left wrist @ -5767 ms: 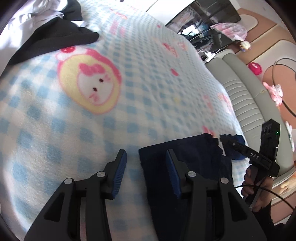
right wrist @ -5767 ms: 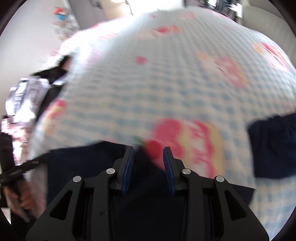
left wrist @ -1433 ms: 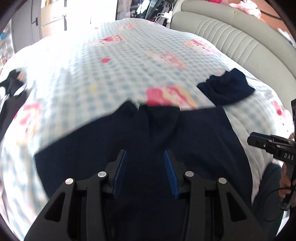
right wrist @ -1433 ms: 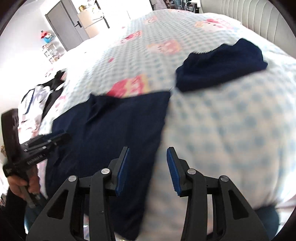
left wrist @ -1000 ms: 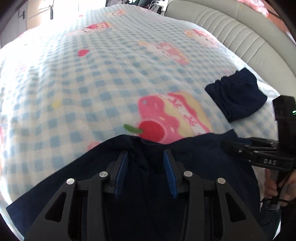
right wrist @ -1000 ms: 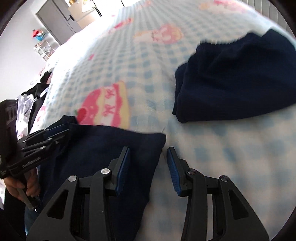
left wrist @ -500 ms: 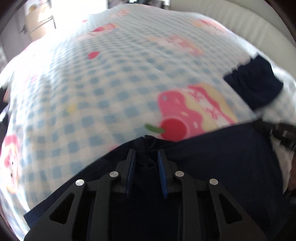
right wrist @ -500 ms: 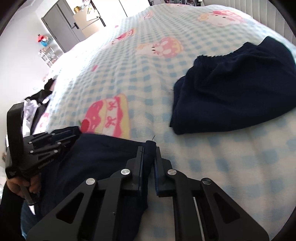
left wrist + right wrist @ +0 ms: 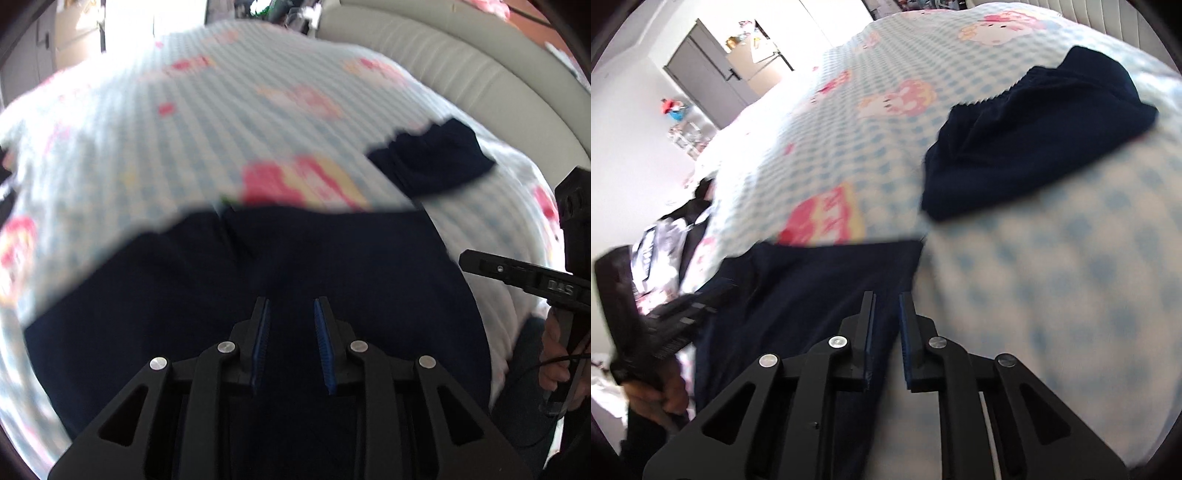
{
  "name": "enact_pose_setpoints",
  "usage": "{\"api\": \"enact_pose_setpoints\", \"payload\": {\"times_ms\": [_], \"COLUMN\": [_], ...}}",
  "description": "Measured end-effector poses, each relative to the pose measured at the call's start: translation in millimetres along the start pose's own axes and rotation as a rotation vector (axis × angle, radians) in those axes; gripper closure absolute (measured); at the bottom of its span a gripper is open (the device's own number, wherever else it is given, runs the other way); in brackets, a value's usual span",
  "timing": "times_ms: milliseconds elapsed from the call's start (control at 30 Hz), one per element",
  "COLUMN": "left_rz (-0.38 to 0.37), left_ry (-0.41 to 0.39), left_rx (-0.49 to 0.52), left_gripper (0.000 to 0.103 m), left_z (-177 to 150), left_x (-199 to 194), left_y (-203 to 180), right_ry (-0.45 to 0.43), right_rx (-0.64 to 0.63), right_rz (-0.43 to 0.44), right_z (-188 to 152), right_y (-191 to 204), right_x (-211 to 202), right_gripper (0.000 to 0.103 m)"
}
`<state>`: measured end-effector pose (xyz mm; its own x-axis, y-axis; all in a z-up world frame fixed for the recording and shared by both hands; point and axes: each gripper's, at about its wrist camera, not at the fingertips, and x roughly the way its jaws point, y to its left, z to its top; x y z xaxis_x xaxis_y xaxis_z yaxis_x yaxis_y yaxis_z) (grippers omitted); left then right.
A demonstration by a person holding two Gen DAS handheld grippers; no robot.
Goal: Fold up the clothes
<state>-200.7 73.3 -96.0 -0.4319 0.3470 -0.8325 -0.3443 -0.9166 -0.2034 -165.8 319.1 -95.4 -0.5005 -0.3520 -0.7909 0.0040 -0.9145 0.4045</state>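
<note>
A dark navy garment (image 9: 295,266) lies spread on the blue checked blanket (image 9: 184,122); it also shows in the right wrist view (image 9: 812,288). My left gripper (image 9: 291,306) is open above the garment's middle, holding nothing. My right gripper (image 9: 886,299) is open with a narrow gap, over the garment's right edge, holding nothing. A folded navy garment (image 9: 432,162) lies further back on the right, and is seen in the right wrist view (image 9: 1034,140) too. The other gripper shows at each view's edge (image 9: 528,277) (image 9: 661,306).
A grey padded headboard (image 9: 461,66) runs along the right. A black and white pile of clothes (image 9: 676,229) lies at the blanket's left edge. A grey door (image 9: 709,81) stands far back.
Both grippers have let go of the garment's top edge, opened, and pulled back toward me. The garment now lies flat, folded over.
</note>
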Motion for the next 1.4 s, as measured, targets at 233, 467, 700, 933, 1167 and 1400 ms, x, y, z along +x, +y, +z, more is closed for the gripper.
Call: {"api": "enact_pose_setpoints", "payload": {"times_ms": [233,467,700,933,1167,1400], "left_rz": [0.003,0.049,0.005,0.022,0.099,0.013], "left_ry": [-0.077,0.087,-0.023,-0.077,0.019,-0.092], "left_rx": [-0.112,-0.108,-0.266,-0.396,-0.424,-0.412], "left_gripper": [0.066,0.066,0.066,0.066,0.066,0.066], "left_z": [-64.3,-109.7,-135.1,-157.5,-180.2,-181.4], "left_x": [-59.6,-51.2,-87.6,-109.4,-97.1,-113.1], "left_y": [-30.0,-26.3,16.7,56.5,70.6,66.1], "right_ry": [0.052,0.079,0.052,0.086,0.05,0.06], "right_rx": [0.011,-0.039,-0.049,-0.034,-0.07,-0.119], "right_rz": [0.04,-0.095,-0.088,-0.123,-0.057,-0.231], "right_z": [-79.1,-139.8,-145.8,-159.2,-160.0,-166.3], "right_y": [30.4,51.3,50.9,46.8,56.2,50.4], "right_x": [-17.8,-10.8,-38.3,-30.1,-41.1,-35.5], "right_gripper": [0.084,0.084,0.082,0.078,0.066,0.068]}}
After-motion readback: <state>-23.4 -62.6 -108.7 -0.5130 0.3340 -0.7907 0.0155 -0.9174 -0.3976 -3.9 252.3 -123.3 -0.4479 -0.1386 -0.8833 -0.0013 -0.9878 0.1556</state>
